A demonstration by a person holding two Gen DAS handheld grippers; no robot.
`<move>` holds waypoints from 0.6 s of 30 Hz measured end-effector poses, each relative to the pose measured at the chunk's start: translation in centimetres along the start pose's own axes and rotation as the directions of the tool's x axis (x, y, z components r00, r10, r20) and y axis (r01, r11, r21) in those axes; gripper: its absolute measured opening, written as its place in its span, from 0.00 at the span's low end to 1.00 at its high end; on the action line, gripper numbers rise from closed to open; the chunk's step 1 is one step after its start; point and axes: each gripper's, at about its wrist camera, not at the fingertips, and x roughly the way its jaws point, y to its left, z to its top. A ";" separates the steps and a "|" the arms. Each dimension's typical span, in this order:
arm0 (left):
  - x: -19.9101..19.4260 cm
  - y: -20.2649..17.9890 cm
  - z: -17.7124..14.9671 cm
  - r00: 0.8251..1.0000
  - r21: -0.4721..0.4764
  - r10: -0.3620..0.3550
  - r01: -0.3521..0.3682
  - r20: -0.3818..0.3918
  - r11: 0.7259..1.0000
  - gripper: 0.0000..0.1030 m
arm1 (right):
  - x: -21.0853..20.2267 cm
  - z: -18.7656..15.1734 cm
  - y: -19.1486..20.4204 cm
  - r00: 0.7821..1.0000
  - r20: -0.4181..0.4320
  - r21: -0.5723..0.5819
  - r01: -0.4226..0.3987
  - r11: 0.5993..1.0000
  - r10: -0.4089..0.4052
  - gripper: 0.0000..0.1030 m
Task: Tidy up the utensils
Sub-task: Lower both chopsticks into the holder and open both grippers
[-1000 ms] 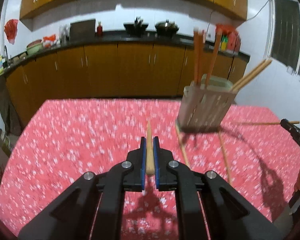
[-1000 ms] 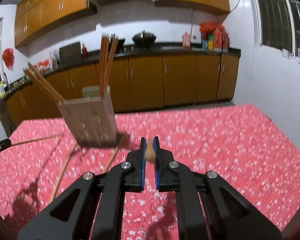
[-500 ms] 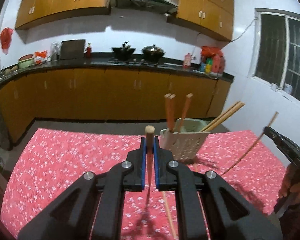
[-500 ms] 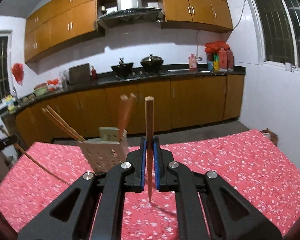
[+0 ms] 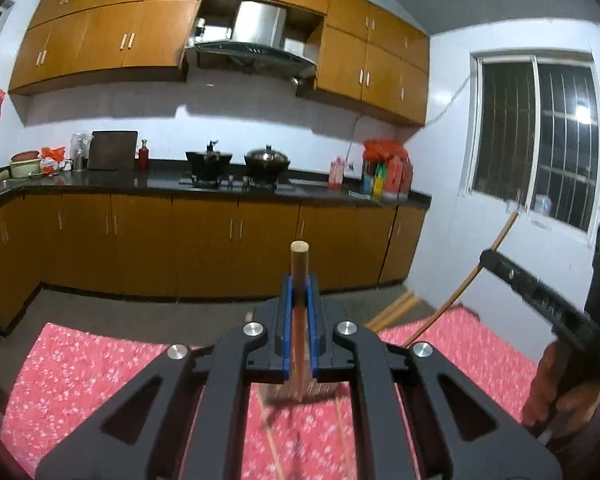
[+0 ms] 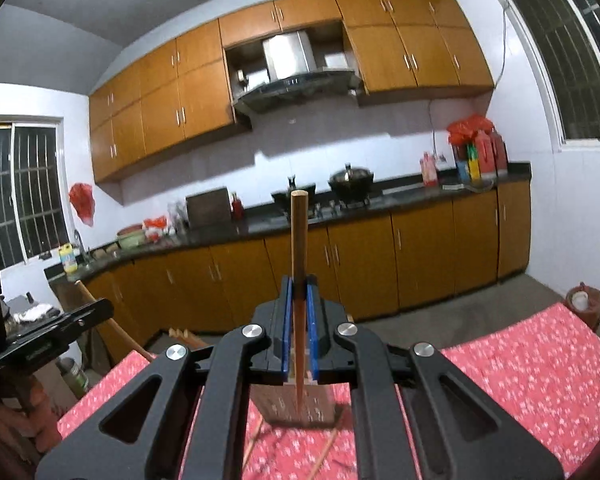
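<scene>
Both gripped chopsticks [image 6: 299, 264] upright, tips down

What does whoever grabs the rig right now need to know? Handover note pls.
Left gripper: shut on a chopstick, held upright.
Right gripper: shut on a second chopstick, also upright, tip pointing down at the holder.
Holder stands on the red floral tablecloth, mostly hidden behind the fingers in both views; chopsticks already in it poke out at its side.
Done: some chopsticks are in the holder, two more picked up.
Left: drop both held chopsticks into the holder, then collect the loose chopsticks lying on the cloth by its base.
</scene>
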 end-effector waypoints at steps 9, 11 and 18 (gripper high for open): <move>1.7 -0.3 3.0 0.990 -0.065 0.046 -0.038 0.132 0.997 0.08 | 2.4 0.1 0.4 0.997 0.075 -0.007 0.033 0.999 -0.033 0.07; 2.5 -0.3 2.9 0.988 -0.060 0.061 -0.053 0.140 0.997 0.08 | 3.2 -0.3 0.2 0.996 0.084 0.003 0.041 0.999 -0.041 0.07; 5.2 0.2 1.2 0.991 -0.055 0.082 -0.076 0.109 0.996 0.08 | 6.2 -1.8 0.0 0.998 0.034 0.025 0.044 0.999 -0.044 0.07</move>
